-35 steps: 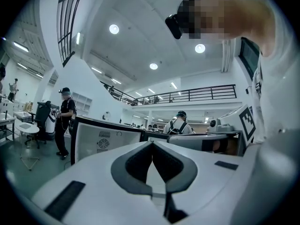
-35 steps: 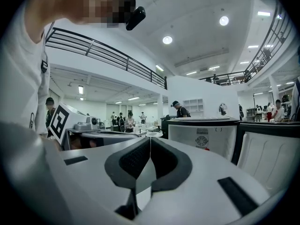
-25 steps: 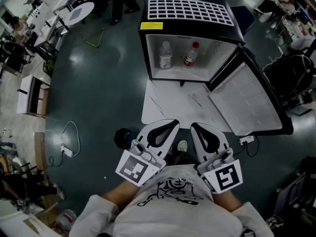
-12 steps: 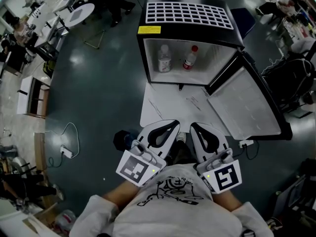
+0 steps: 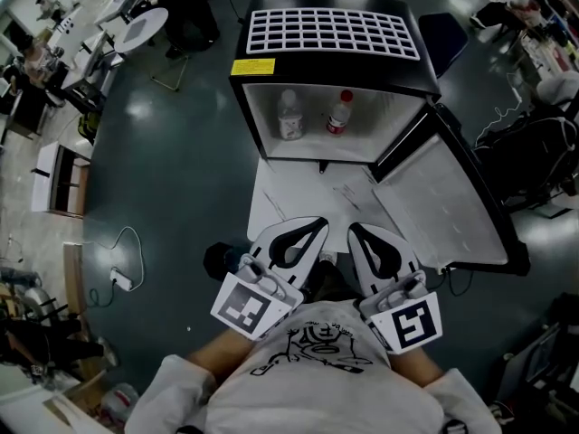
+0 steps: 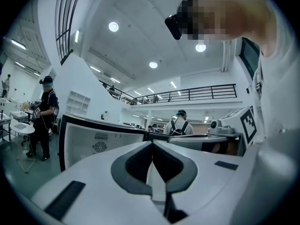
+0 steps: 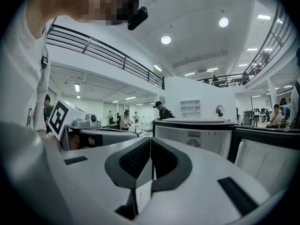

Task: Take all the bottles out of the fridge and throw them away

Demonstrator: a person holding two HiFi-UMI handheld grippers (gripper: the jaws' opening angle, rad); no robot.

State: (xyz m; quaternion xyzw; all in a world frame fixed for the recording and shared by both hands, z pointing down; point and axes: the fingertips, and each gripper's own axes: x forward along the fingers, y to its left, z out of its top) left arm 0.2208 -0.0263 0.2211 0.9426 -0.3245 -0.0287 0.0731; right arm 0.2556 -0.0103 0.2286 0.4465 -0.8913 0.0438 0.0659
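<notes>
A small black fridge (image 5: 330, 34) stands open on the floor ahead, its door (image 5: 443, 206) swung out to the right. Inside it stand a clear bottle (image 5: 289, 116) on the left and a red-capped bottle (image 5: 339, 114) on the right. My left gripper (image 5: 319, 225) and right gripper (image 5: 354, 231) are held side by side close to my body, well short of the fridge. Both are shut with nothing in them. In the left gripper view the jaws (image 6: 152, 146) meet, with the fridge (image 6: 91, 142) beyond. The right gripper view shows the same closed jaws (image 7: 150, 142) and the fridge (image 7: 197, 135).
A white sheet (image 5: 294, 197) lies on the floor before the fridge. A dark object (image 5: 217, 260) sits left of my left gripper, and a cable with a power strip (image 5: 122, 277) lies further left. Tables (image 5: 140, 25) and people stand around; a dark bag (image 5: 534, 147) is at the right.
The fridge has drawn nearer and lower in the head view as I moved towards it. Both grippers stay shut and keep their place before my body.
</notes>
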